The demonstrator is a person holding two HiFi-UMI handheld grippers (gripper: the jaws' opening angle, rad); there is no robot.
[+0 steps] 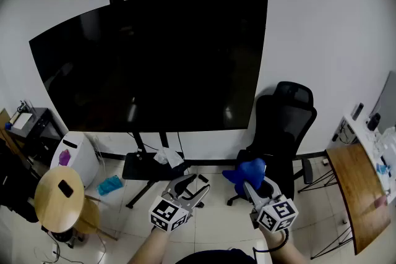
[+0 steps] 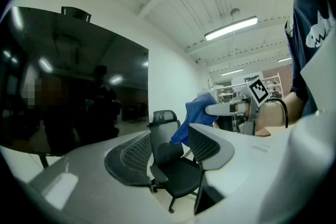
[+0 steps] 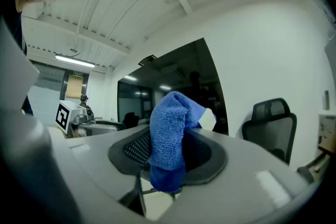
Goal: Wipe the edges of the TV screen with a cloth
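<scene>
Lower centre: right gripper (image 1: pixel 249 187) clamps the blue cloth (image 1: pixel 246 170), ready for the TV (image 1: pixel 154 59) edges above; left gripper (image 1: pixel 193 190) half-open, empty.

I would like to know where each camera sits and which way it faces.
Head view: on the person's head, facing down at the large black TV screen and black swivel office chair; forearms, left gripper, right gripper show.
Left gripper view: on that gripper, along its open jaws toward the chair; the person's dark blue shirt shows.
Right gripper view: on that gripper, along jaws shut on the blue terry cloth, toward the screen.
Both gripper views share screen and chair.
</scene>
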